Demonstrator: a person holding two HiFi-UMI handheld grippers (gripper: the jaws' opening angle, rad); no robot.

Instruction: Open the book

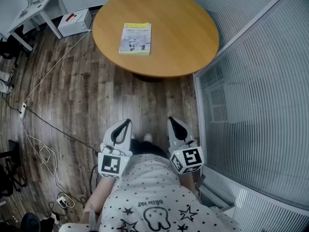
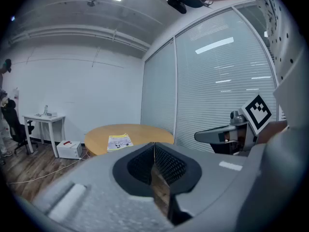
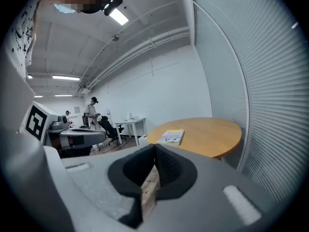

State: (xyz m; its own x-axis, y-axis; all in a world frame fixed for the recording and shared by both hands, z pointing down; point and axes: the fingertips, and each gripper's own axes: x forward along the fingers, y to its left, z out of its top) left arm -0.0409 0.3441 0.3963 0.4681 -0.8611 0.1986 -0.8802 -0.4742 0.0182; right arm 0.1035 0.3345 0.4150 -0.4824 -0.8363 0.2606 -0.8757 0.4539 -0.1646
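Note:
A closed book [image 1: 135,38] with a yellow and white cover lies flat on the round wooden table [image 1: 183,33], toward its left side. It also shows far ahead in the left gripper view as the book [image 2: 119,142] and in the right gripper view as the book [image 3: 172,136]. My left gripper [image 1: 127,123] and right gripper [image 1: 172,121] are held close to the person's body, well short of the table, side by side. Both are shut with their jaw tips touching and nothing between them. The left gripper [image 2: 154,144] and the right gripper [image 3: 155,146] point toward the table.
Glass partitions with blinds [image 1: 256,105] run along the right. A white box [image 1: 75,22] and a white desk [image 1: 34,8] stand at the far left. Cables and a power strip [image 1: 22,109] trail across the wooden floor on the left. People stand in the distance [image 3: 91,115].

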